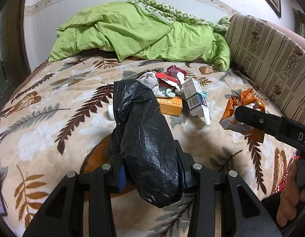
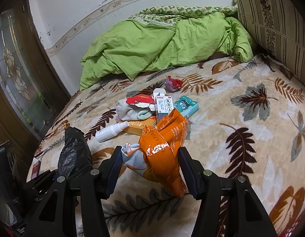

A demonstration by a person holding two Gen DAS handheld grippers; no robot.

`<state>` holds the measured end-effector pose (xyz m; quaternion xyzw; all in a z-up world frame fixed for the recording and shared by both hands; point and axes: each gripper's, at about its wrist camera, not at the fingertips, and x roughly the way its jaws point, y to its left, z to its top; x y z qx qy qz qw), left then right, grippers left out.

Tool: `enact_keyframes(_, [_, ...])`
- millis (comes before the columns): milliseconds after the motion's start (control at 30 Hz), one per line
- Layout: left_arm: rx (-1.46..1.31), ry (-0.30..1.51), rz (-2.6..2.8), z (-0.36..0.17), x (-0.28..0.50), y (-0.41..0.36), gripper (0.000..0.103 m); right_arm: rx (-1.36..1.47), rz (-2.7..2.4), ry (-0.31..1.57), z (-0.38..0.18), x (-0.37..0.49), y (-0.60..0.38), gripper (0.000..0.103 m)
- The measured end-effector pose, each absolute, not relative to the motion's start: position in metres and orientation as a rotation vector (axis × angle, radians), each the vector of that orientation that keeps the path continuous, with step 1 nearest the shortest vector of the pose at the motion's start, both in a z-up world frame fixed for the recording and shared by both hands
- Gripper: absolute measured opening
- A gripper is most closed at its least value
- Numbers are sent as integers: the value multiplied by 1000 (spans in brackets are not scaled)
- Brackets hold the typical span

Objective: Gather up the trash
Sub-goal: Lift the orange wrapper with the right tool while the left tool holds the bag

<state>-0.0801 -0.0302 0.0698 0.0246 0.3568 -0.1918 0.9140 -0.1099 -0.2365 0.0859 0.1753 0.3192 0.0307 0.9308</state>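
My left gripper (image 1: 150,175) is shut on a black plastic trash bag (image 1: 146,138) held above the bed; the bag also shows in the right wrist view (image 2: 73,152). My right gripper (image 2: 149,169) is shut on a crumpled orange snack wrapper (image 2: 164,144), which also shows in the left wrist view (image 1: 243,114). A trash pile lies mid-bed: a white spray bottle (image 2: 111,131), an orange box (image 1: 170,105), a white medicine carton (image 1: 193,96), a teal packet (image 2: 187,105), a red-white torn pack (image 2: 140,101), a grey sock (image 2: 125,109), a crumpled red-purple wrapper (image 2: 172,83).
The bed has a leaf-patterned blanket (image 2: 241,118). A green duvet (image 1: 132,31) is bunched at the far end. A striped cushion (image 1: 270,59) lines the right side. A wooden door with glass (image 2: 18,79) stands at the left.
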Motion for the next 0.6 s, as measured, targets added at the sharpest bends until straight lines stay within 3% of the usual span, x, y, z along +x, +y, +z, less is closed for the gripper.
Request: enact_keyframes(600, [55,726,-503,95,-138,-50,39,422,89,634,100,-198,-255,61])
